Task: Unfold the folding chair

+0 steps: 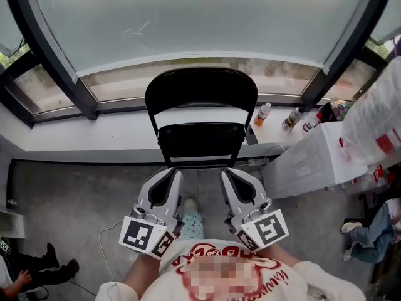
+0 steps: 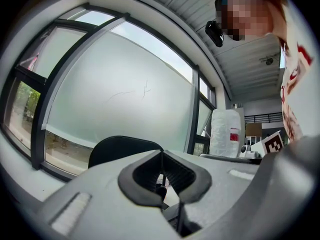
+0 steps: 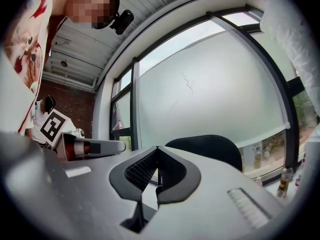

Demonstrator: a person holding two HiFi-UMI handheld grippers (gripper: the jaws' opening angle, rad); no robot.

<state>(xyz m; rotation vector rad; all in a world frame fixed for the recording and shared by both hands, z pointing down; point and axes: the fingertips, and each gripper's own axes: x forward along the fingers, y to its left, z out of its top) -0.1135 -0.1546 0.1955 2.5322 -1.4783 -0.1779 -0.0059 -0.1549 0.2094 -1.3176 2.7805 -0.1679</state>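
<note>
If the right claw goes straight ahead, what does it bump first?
Most likely the black folding chair, standing just ahead of the shut right claw; how high it would hit is unclear.

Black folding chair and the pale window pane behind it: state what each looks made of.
Black folding chair: the backrest and seat look like smooth, matte black plastic or painted metal; no weave or seams show. Pale window pane: probably frosted or film-covered glass, since it is evenly milky and nothing shows through.

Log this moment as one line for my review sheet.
phase: pre-contact | left gripper: shut, empty | right gripper: shut, empty | folding chair: standing at window sill, untouched | contact: none
</note>
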